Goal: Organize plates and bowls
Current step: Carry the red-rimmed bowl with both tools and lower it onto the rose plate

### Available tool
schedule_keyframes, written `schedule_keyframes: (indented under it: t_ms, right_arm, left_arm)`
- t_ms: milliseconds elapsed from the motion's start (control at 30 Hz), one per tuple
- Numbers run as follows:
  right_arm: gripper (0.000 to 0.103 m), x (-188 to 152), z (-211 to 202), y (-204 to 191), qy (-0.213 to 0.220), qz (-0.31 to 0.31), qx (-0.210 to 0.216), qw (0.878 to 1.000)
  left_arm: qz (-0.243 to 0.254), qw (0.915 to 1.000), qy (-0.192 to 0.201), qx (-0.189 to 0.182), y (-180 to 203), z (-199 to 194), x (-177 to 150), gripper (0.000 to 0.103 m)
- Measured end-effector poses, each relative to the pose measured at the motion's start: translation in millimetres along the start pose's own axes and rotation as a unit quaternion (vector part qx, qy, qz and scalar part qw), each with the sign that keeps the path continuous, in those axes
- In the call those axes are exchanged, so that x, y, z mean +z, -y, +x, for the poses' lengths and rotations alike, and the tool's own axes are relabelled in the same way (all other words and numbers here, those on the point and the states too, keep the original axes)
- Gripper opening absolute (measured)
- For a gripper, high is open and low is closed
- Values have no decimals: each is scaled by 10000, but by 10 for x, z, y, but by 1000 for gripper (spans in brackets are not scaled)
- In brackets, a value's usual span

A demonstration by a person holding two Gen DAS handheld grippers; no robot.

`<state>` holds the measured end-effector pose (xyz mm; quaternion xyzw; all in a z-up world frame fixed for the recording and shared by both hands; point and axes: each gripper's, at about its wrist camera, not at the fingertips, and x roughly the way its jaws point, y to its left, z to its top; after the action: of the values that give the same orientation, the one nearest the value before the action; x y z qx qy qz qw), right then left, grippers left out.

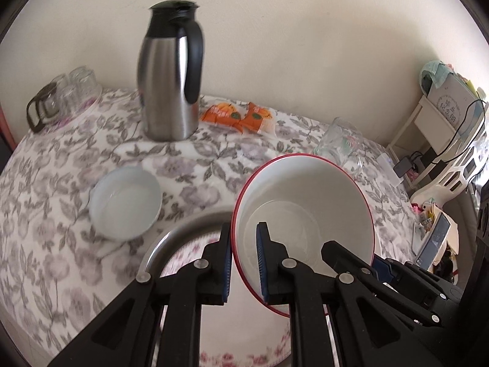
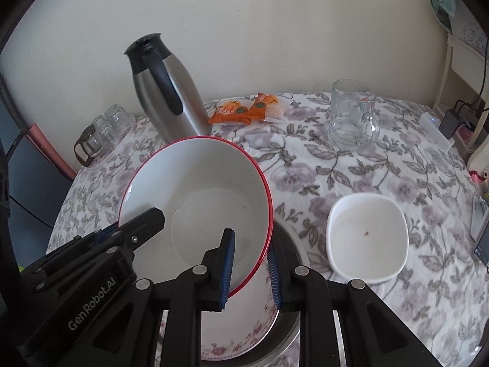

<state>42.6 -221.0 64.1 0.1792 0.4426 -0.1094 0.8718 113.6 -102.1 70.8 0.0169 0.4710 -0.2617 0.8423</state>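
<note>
Two claws are gripping one red-rimmed bowl (image 1: 305, 202) between them: I am holding its left rim in the left claw (image 1: 244, 263), pads pinched tight on the wall, and its right rim in the right claw (image 2: 251, 270), jaws narrow and clamped on the wall likewise. The bowl is hanging tilted, clear of the desk (image 2: 382, 165), over a floral plate (image 1: 244, 336) that is sitting inside a steel basin (image 1: 180, 229) at the near edge.

One small white bowl (image 1: 125, 202) is resting on the floral cloth left of the basin, apart from it. One squarish white bowl (image 2: 366, 238) is lying to the right of the basin, a dark speck inside it.

Toward the far edge, a steel thermos jug (image 1: 171, 76) is standing upright, with orange snack packets (image 1: 238, 116) just beside its right. A glass mug (image 2: 351, 116) is standing near the far right corner. Upturned glasses (image 1: 73, 91) are clustering at the far left corner.
</note>
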Motion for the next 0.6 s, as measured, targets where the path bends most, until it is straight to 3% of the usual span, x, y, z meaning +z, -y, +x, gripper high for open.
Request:
schedule_keyframes:
  t_ms: [233, 600]
  right_arm:
    - [25, -337, 25, -74, -131, -19, 46, 9999]
    - [25, -696, 265, 2, -377, 367, 190, 9984]
  left_arm:
    - [-338, 9990, -256, -109, -209, -32, -296, 14]
    - [-413, 9967, -700, 18, -317, 118, -540, 14]
